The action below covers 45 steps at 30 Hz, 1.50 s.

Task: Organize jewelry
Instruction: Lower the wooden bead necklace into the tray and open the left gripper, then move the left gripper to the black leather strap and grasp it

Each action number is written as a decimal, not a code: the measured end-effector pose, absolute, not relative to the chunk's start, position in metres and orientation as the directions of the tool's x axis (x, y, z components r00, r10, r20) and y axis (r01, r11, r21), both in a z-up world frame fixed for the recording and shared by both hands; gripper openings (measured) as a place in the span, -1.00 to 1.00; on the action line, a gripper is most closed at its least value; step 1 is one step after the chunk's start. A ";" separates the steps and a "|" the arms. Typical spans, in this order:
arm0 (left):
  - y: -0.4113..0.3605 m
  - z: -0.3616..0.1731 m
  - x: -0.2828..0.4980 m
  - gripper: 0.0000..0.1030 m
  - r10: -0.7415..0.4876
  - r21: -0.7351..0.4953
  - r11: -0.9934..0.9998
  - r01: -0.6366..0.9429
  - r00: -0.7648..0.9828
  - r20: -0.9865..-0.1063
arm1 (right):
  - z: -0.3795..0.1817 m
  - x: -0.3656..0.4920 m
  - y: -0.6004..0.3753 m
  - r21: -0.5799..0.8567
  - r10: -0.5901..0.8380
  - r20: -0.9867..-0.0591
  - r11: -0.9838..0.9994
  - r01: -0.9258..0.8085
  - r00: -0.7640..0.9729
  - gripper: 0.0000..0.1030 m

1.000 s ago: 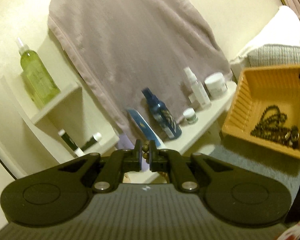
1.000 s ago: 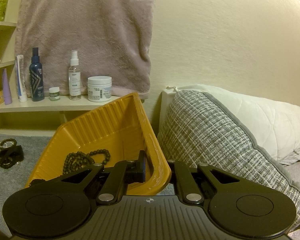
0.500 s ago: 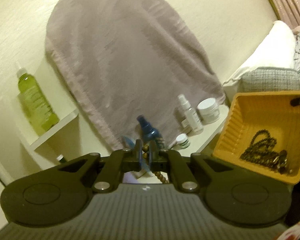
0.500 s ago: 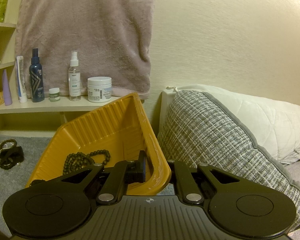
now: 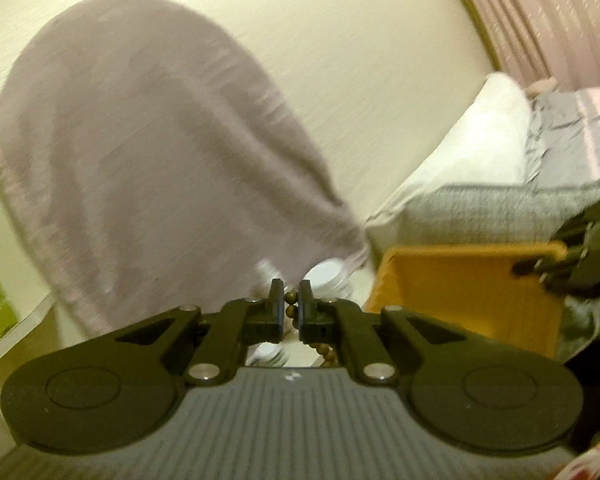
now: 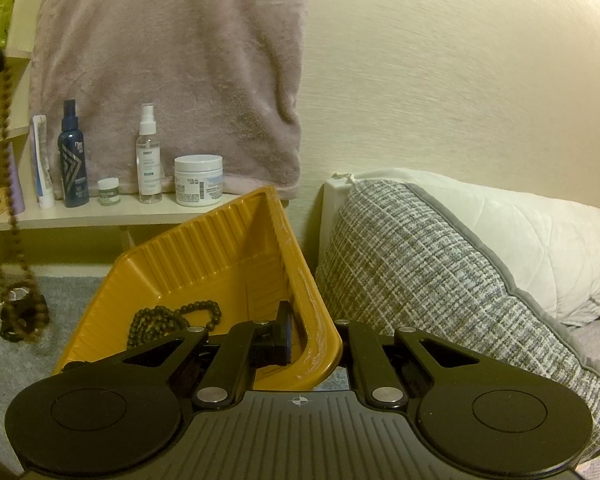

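Left gripper point(image 5: 291, 305) fingers pinched narrow on a brown bead necklace point(image 6: 4, 184), strand dangling over the carpet left of the yellow tray point(image 6: 236, 256). Right gripper point(image 6: 315, 340) fingers clamp the tray's near rim. Inside tray: dark bead strand point(image 6: 168, 320). More jewelry point(image 6: 22, 314) on carpet left of tray.

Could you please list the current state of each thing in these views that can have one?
Left gripper: shut on the brown wooden bead strand, which hangs down to the carpet.
Right gripper: shut on the rim of the orange ribbed plastic tray, holding it tilted.
Dark bead necklace: coiled inside the tray.
White lidded jar: closed, upright on the shelf.
Clear spray bottle: capped, upright.
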<state>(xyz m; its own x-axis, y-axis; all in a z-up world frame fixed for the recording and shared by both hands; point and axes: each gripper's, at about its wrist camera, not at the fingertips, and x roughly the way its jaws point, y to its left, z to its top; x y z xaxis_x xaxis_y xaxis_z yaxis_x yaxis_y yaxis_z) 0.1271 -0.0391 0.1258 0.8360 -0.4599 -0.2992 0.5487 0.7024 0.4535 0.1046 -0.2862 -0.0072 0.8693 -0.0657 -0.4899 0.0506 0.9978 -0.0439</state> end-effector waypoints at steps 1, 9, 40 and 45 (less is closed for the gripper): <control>-0.045 0.127 0.126 -0.89 -0.476 0.450 0.695 0.561 0.828 -0.297 | -0.007 0.105 -0.286 -0.043 -0.066 -0.490 0.998 0.051 0.869 -0.84; -0.092 0.116 0.138 -0.89 -0.564 0.396 0.640 0.658 0.753 -0.339 | -0.007 0.105 -0.285 -0.035 -0.063 -0.490 0.998 0.053 0.869 -0.84; -0.116 0.045 0.175 -0.72 -0.533 0.263 0.644 0.719 0.667 -0.520 | -0.010 0.104 -0.287 -0.024 -0.065 -0.492 0.998 0.061 0.868 -0.84; -0.089 0.048 0.173 -0.51 -0.492 0.249 0.708 0.661 0.714 -0.498 | -0.010 0.104 -0.287 -0.024 -0.065 -0.492 0.998 0.062 0.868 -0.84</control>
<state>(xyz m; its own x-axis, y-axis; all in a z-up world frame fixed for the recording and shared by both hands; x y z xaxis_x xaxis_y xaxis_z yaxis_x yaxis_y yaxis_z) 0.1728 -0.0889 0.0479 0.7144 -0.4915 -0.4981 0.6609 0.7079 0.2493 0.1037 -0.2872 -0.0099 0.8682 -0.0654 -0.4919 0.0615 0.9978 -0.0242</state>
